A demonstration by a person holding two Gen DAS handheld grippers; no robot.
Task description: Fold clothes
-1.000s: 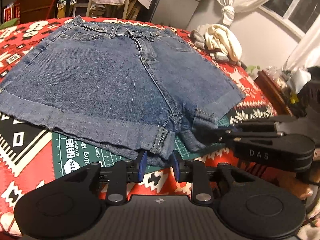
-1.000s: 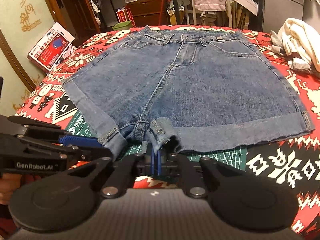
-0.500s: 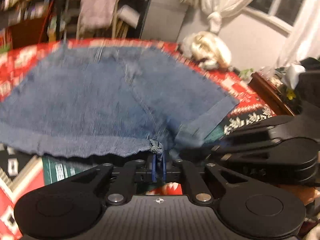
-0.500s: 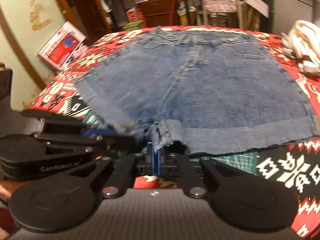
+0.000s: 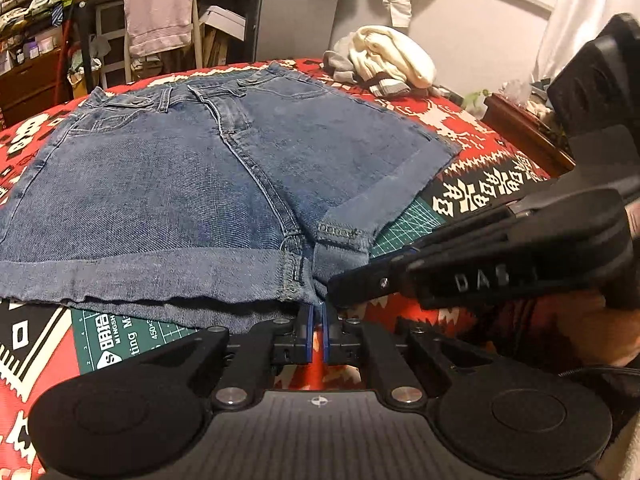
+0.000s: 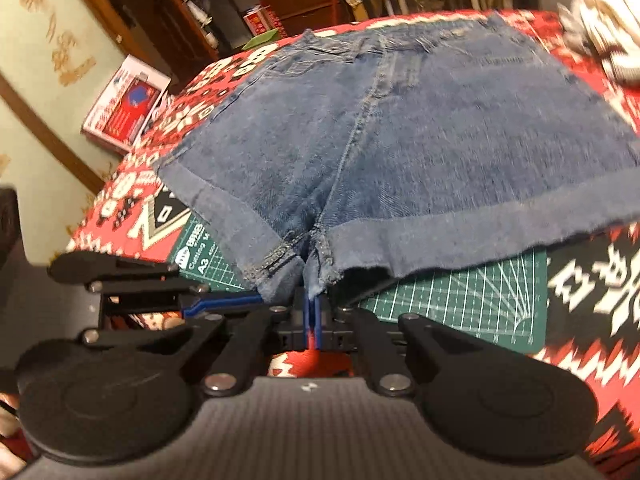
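Left wrist view: left claw (image 5: 317,322) is clenched on the bottom edge of the shorts (image 5: 192,184), right at the crotch, on the inner corner of the leg hem. Right claw (image 6: 312,312) is clenched the same way on the neighbouring hem corner, just beside the left one; the two claws nearly touch. Shorts lie flat, front up, across the red patterned cloth (image 5: 480,136), hems over the green mat (image 6: 460,292), waistband at the far side.

Judgement: start of a fold, both grips set, near edge barely raised.

Risks:
- Both grips sit at the centre. Lift from here and the outer leg corners will likely droop and drag, giving a skewed fold.
- Each bite looks shallow, only on the hem edge. Thick rolled denim could slip out mid-swing.
- A claw may have only one layer; the back layer would stay behind and bunch.
- Sock pile (image 5: 384,64) at the far right is near the waistband, could get snagged if the fold overshoots.
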